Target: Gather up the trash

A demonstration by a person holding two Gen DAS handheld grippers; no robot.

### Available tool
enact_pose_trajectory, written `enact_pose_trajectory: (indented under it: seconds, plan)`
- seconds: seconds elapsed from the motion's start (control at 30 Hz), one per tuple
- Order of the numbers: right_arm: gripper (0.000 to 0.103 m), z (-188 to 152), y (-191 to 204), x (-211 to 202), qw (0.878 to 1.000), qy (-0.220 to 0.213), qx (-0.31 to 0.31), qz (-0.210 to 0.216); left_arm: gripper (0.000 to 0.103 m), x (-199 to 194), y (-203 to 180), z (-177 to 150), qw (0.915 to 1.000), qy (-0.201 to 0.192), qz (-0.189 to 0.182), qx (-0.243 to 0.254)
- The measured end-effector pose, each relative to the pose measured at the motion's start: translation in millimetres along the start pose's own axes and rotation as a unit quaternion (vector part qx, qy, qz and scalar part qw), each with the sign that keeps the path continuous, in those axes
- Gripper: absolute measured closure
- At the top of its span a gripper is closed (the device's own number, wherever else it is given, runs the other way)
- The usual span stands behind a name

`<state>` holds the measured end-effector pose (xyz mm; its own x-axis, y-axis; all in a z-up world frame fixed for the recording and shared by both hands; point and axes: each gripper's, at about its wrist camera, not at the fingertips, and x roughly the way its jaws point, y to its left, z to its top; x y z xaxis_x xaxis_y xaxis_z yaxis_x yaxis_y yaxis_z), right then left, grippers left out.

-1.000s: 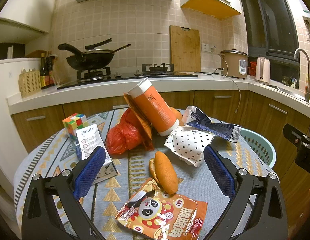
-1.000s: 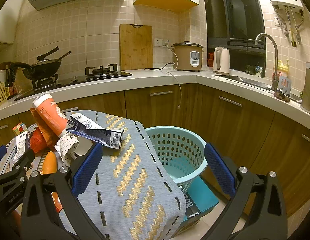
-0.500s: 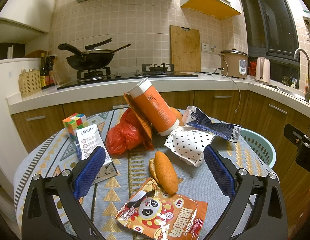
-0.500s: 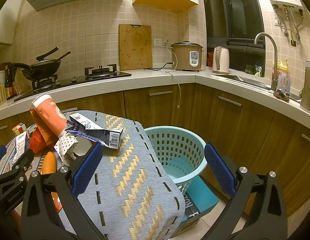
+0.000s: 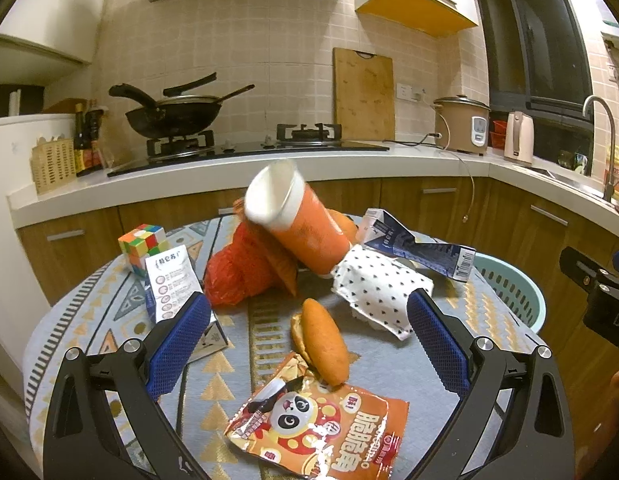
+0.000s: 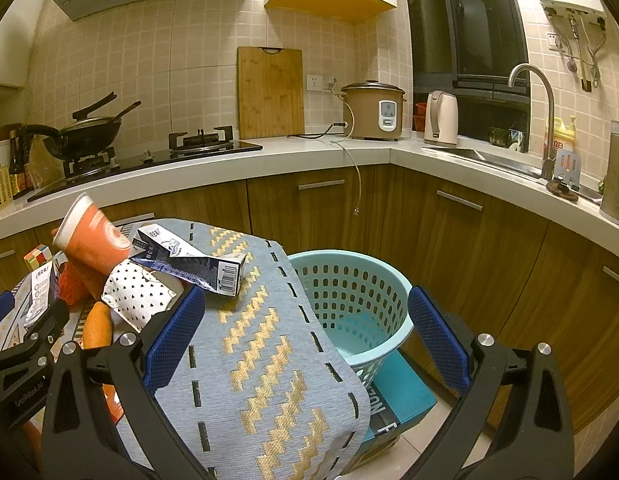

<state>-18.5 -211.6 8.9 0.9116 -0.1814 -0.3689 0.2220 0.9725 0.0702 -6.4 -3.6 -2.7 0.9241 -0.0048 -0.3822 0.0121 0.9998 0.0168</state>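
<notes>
Left gripper point(image 5: 307, 338) wide apart, empty, over bun point(image 5: 319, 342) | right gripper point(image 6: 305, 338) wide apart, empty, near basket point(image 6: 351, 304)

Bare patterned grey tablecloth point(image 6: 265, 344) along table's basket-side edge gives open passage to the empty perforated teal plastic basket point(image 6: 351, 304), while table centre is crowded: tilted orange paper cup point(image 5: 305, 228), crumpled red plastic bag point(image 5: 237, 276), flattened dark-blue carton point(image 5: 421, 248), polka-dot white wrapper point(image 5: 379, 292), bread roll point(image 5: 321, 340).

Glossy foil snack bag point(image 5: 321, 428), woven patterned tablecloth point(image 6: 265, 360), perforated plastic basket point(image 6: 349, 300), smooth paper cup point(image 5: 297, 224), wood-grain cutting board point(image 6: 269, 92)
</notes>
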Motion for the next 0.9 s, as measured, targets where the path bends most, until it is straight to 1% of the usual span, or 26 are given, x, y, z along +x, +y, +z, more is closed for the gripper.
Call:
enact_pose_trajectory:
  seconds: [0.13, 0.27, 0.37, 0.43, 0.47, 0.5, 0.53, 0.6, 0.67, 0.73, 0.83, 0.9]
  plan:
    - [0.007, 1, 4, -3, 1.000, -0.003, -0.007, 0.000, 0.008, -4, 6, 0, 1.0000, 0.000, 0.001, -0.010]
    - [0.007, 0, 12, -6, 1.000, -0.005, -0.017, 0.012, 0.008, -10, 25, -1, 0.9997, 0.012, 0.006, -0.021]
    - [0.013, -1, 22, -8, 0.999, -0.001, -0.030, 0.030, 0.011, -15, 47, 3, 0.9989, 0.025, 0.000, -0.040]
    - [0.018, -3, 30, -11, 0.998, 0.001, -0.037, 0.044, 0.011, -19, 68, 5, 0.9979, 0.030, 0.005, -0.057]
    - [0.024, -3, 33, -11, 0.998, 0.002, -0.040, 0.050, 0.011, -22, 81, 7, 0.9971, 0.031, 0.010, -0.068]
    - [0.031, -4, 40, -12, 0.997, 0.005, -0.046, 0.061, 0.011, -23, 91, 8, 0.9965, 0.034, 0.012, -0.076]
    - [0.035, -5, 44, -13, 0.996, 0.008, -0.051, 0.070, 0.011, -24, 101, 9, 0.9957, 0.036, 0.014, -0.084]
    - [0.046, -8, 58, -16, 0.993, 0.017, -0.066, 0.096, 0.011, -26, 121, 10, 0.9946, 0.043, 0.027, -0.091]
    - [0.049, -11, 70, -18, 0.990, 0.024, -0.075, 0.118, 0.011, -25, 135, 10, 0.9940, 0.053, 0.039, -0.088]
    - [0.049, -17, 83, -20, 0.984, 0.040, -0.082, 0.152, 0.012, -19, 147, 10, 0.9929, 0.076, 0.033, -0.085]
    - [0.049, -26, 102, -18, 0.976, 0.067, -0.088, 0.187, 0.012, -4, 152, 11, 0.9895, 0.110, 0.037, -0.087]
    - [0.049, -36, 115, -16, 0.970, 0.087, -0.096, 0.207, 0.012, 10, 148, 12, 0.9866, 0.137, 0.023, -0.086]
